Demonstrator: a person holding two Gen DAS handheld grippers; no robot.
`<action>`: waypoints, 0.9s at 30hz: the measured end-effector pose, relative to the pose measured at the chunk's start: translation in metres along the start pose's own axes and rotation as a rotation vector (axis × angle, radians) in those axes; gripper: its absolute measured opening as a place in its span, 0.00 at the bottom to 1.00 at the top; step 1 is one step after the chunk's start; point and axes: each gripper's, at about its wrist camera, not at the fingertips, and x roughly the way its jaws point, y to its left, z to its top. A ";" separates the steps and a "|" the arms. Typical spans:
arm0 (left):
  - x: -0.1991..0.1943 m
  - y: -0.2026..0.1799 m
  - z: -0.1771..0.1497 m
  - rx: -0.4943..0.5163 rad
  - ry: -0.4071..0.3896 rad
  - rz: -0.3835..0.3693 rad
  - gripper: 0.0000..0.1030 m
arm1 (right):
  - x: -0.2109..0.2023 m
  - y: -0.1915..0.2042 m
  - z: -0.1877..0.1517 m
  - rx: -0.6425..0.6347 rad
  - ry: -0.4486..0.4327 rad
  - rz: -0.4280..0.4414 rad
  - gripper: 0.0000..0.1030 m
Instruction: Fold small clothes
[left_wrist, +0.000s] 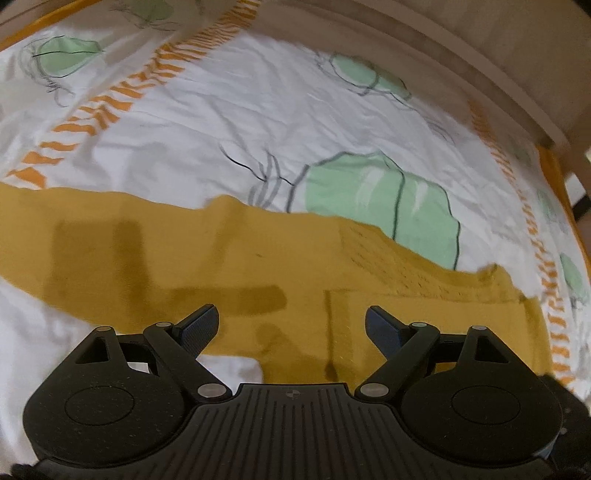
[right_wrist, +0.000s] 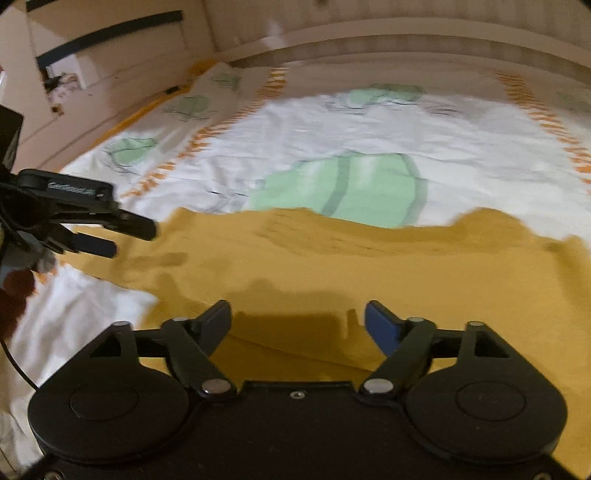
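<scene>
Your garment (left_wrist: 229, 258) lies flat on the bedsheet (left_wrist: 221, 129), which covers the bed. Your left gripper (left_wrist: 291, 328) and right gripper (right_wrist: 297, 325) both hang over the garment's near part, left of right. The headboard (left_wrist: 461, 55) stands behind.

two handheld grippers in matte black plastic. the left gripper (left_wrist: 291, 325) has round housings at lower left and lower right, silver pivot screws, a ribbed centre plate and blue textured pads (left_wrist: 382, 326). the right gripper (right_wrist: 297, 325) looks alike, with a smooth centre; a thin black cable (right_wrist: 14, 363) runs at the left edge.
</scene>
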 end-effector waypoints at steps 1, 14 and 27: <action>0.003 -0.003 -0.002 0.008 0.006 -0.004 0.84 | -0.005 -0.010 -0.002 0.006 0.006 -0.014 0.91; 0.038 -0.033 -0.030 0.123 0.046 -0.104 0.74 | -0.051 -0.096 -0.012 0.120 -0.057 -0.107 1.00; 0.061 -0.039 -0.033 0.070 0.057 -0.123 0.72 | -0.061 -0.145 0.004 0.327 -0.080 -0.112 1.00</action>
